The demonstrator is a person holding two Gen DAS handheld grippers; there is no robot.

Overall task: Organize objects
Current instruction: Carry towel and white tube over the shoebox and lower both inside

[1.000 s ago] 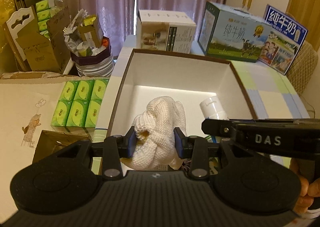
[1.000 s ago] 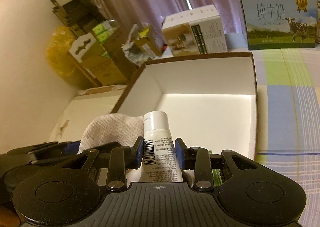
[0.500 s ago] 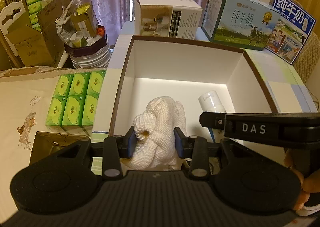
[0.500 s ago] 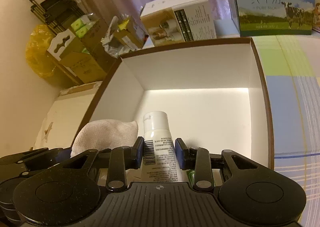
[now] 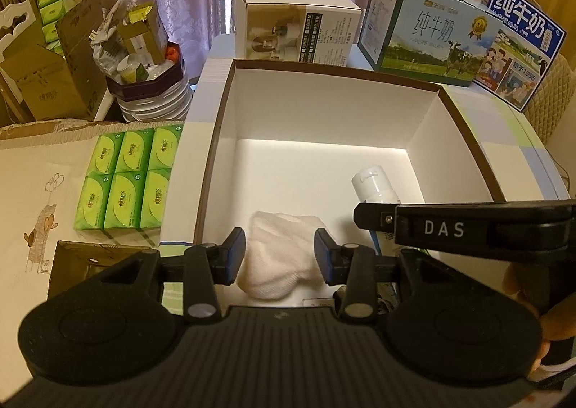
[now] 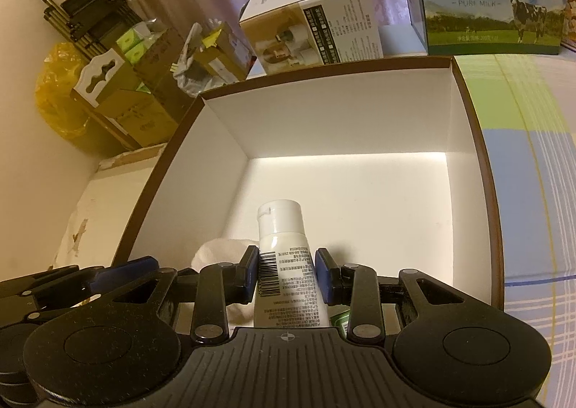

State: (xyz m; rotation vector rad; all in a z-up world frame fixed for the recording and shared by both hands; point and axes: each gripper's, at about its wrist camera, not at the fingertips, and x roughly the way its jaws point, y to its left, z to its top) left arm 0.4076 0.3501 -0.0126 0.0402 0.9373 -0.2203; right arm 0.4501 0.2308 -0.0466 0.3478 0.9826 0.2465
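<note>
A white knitted cloth [image 5: 279,264] lies slumped on the floor of the open white box [image 5: 324,113] with a brown rim. My left gripper [image 5: 280,253] straddles it; its jaws are opening and the pads stand just off the cloth. My right gripper [image 6: 286,271] is shut on a white squeeze bottle [image 6: 282,257] with a barcode label, cap pointing into the box [image 6: 342,127], low over the floor. In the left wrist view the bottle's cap [image 5: 372,183] shows to the right of the cloth, behind the right tool's black body. In the right wrist view the cloth [image 6: 219,249] peeks out left of the bottle.
Green tissue packs [image 5: 129,177] lie left of the box, with a brown carton [image 5: 90,260] nearer me. Behind the box stand a white carton [image 5: 295,30] and milk cartons [image 5: 428,30]. A full waste bin [image 5: 144,59] sits at the back left. Checked cloth [image 6: 532,192] covers the table on the right.
Both grippers have sunk into the box. The left jaws have widened and the cloth has dropped from a tall bundle to a flat heap. The bottle stays gripped.
</note>
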